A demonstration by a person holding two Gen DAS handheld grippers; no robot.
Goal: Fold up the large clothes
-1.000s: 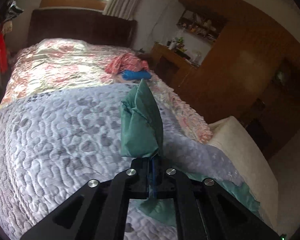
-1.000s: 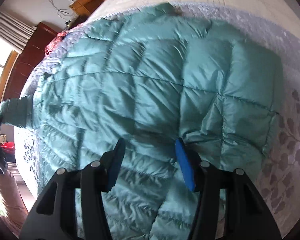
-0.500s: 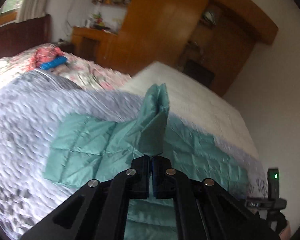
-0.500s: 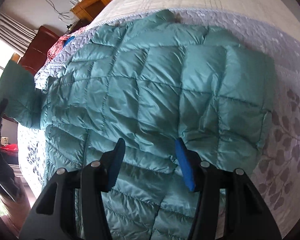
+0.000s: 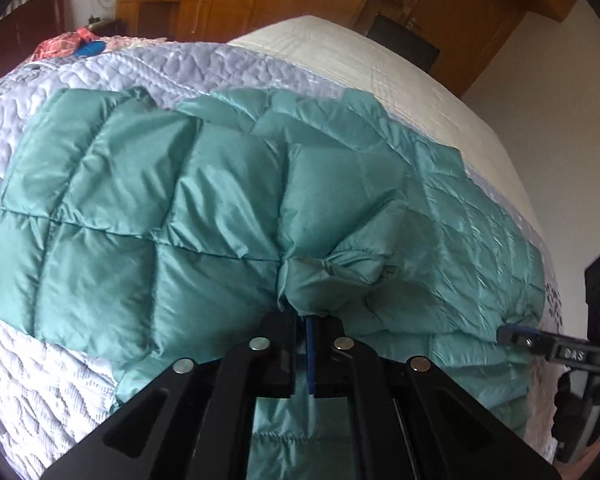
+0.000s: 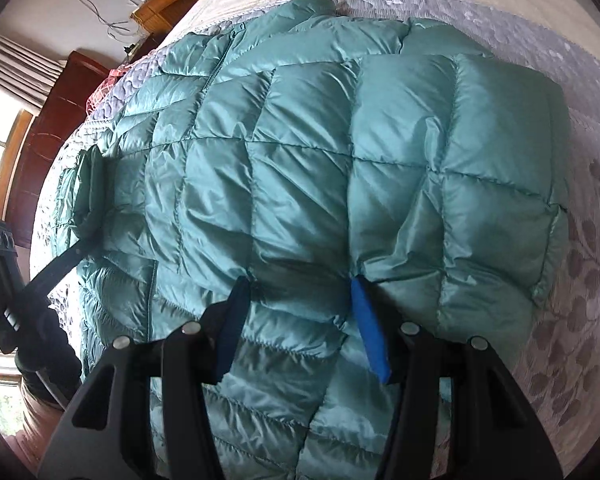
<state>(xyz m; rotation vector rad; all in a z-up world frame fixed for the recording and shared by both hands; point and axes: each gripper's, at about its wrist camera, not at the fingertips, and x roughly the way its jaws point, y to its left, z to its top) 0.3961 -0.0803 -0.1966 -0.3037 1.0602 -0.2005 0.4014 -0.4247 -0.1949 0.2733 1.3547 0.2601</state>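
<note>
A teal puffer jacket [image 6: 300, 168] is spread on a quilted bed [image 5: 52, 392], partway through being folded. One sleeve [image 5: 148, 208] is laid across the body of the jacket, its cuff end bunched and clamped between the closed jaws of the left gripper [image 5: 309, 320]; that fold is judged to be nearly placed but not yet released. The right gripper [image 6: 300, 300] is held over the jacket's other side with its jaws apart, the blue pads [image 6: 370, 336] resting on or just above the fabric; nothing is seen pinched between them. A panel on that side appears already turned in, though the layering cannot be read with certainty. Still to be done, by the look of it: the sleeve let go and smoothed, then the length of the jacket folded over.

The jacket's lower hem is cut off by both gripper bodies. The second sleeve cannot be made out. Whether the right pads press the fabric cannot be told. The far bed clutter [image 5: 72, 46] is too small to identify.
</note>
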